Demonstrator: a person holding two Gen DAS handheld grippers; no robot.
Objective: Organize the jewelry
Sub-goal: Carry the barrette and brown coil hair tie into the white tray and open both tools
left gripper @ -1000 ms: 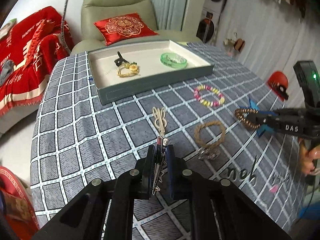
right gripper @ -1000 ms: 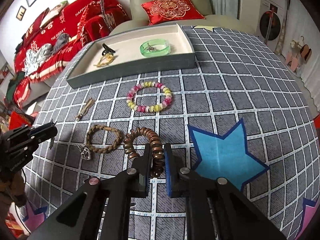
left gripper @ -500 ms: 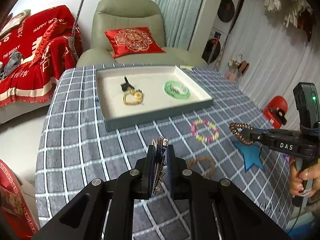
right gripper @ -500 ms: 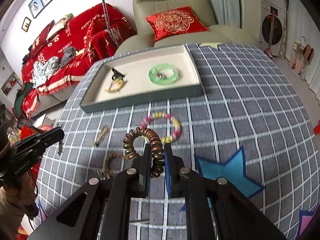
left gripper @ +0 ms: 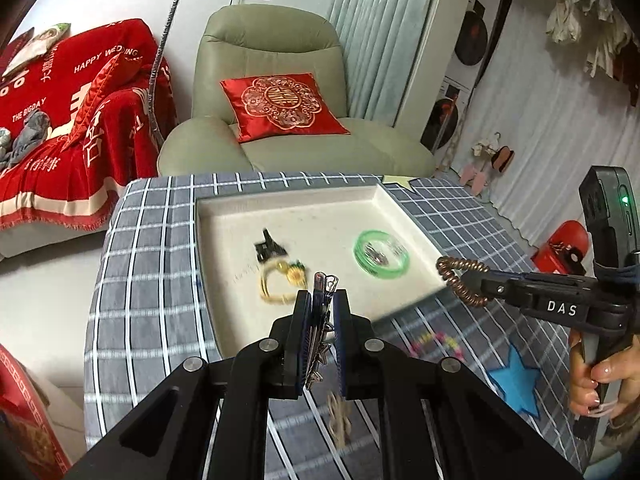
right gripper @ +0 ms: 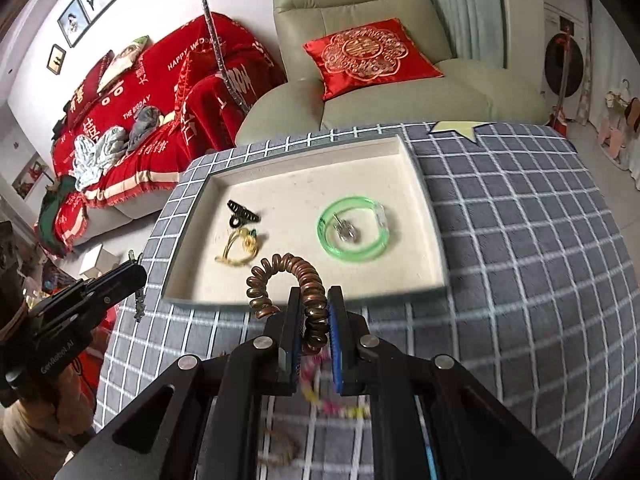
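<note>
My left gripper (left gripper: 320, 316) is shut on a silver hair clip (left gripper: 322, 288), held in the air over the near edge of the cream tray (left gripper: 224, 280). My right gripper (right gripper: 314, 320) is shut on a coppery coil bracelet (right gripper: 298, 276), just before the tray's (right gripper: 192, 240) front wall. In the tray lie a green bangle (right gripper: 352, 232) with a small silver piece inside, a black claw clip (right gripper: 242, 213) and a yellow cord bracelet (right gripper: 240, 248). On the checked cloth behind the fingers lie a pastel bead bracelet (right gripper: 320, 396), a beige hair tie (left gripper: 338, 420) and a blurred brown braided bracelet (right gripper: 280, 446).
The checked grey cloth (right gripper: 520, 240) with blue stars (left gripper: 514, 384) covers the table. A green armchair (left gripper: 276, 100) with a red cushion stands behind the tray, a red-draped sofa (right gripper: 132, 112) to the left. The right gripper (left gripper: 476, 280) reaches in beside the tray's right corner; a hand (left gripper: 600, 380) holds it.
Both grippers have risen from the cloth and moved forward to the tray, each still holding its piece. The loose bracelets now lie behind and below the fingers.
</note>
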